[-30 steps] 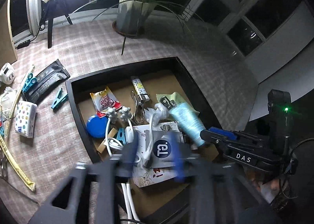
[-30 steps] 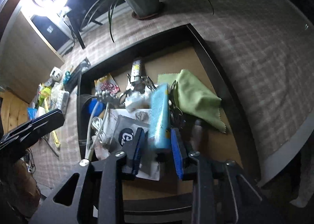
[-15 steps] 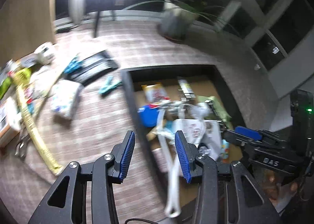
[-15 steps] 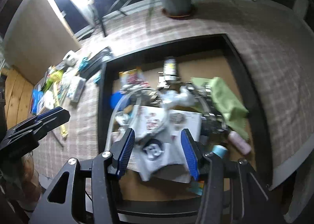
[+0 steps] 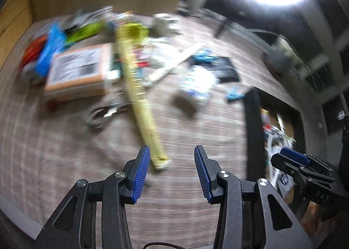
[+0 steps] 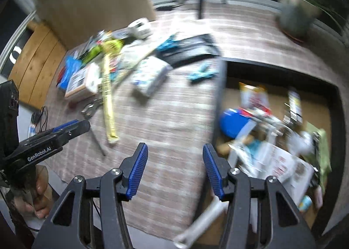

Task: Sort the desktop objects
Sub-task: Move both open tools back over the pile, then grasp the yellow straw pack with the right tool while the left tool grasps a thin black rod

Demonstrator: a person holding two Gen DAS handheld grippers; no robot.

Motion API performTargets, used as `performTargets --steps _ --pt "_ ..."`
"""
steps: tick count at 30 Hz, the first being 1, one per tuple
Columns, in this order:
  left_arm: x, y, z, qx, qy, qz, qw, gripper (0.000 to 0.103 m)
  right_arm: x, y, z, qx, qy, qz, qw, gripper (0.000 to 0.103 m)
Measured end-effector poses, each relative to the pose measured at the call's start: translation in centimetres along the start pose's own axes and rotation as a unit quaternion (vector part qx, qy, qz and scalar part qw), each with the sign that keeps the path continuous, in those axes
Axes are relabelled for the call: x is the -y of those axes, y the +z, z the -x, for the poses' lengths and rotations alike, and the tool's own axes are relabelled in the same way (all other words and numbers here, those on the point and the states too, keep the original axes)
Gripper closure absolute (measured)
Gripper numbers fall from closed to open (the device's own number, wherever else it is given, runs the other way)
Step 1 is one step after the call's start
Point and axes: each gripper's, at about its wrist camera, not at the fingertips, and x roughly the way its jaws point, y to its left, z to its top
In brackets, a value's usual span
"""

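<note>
Checked tablecloth (image 5: 185, 131) carries scattered clutter beside a dark tray (image 6: 220, 96); left tongs (image 5: 172, 170) released, right tongs (image 6: 174, 168) opening, both empty.

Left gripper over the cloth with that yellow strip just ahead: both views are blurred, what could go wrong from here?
1. Both views are smeared, so a grab now could miss the yellow strip.
2. The strip lies among a box and scissors; the open left gripper may snag those.
3. The right gripper, empty with jaws opening, hangs by the tray wall and a white cable; it could clip or drag them.
</note>
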Motion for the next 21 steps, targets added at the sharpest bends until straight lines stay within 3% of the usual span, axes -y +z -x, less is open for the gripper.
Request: performTargets --steps 8,13,19,21 --pt "-7.2 -0.2 -2.0 -0.024 -0.002 0.112 0.9934 0.063 -6.0 3.6 -5.4 -0.045 0.025 0.042 0.998 0.051" --pt "-8.6 -0.1 -3.4 -0.032 -0.008 0.141 0.9895 0.063 -7.5 4.7 -7.6 -0.06 0.032 0.04 0.997 0.051" --pt "-8.0 0.3 -4.9 -0.033 -0.004 0.133 0.9906 0.065 -8.2 5.9 -9.5 -0.072 0.036 0.025 0.996 0.051" --pt "-8.2 0.3 -5.2 -0.029 0.001 0.13 0.9911 0.082 -8.4 6.2 -10.1 -0.076 0.038 0.018 0.996 0.051"
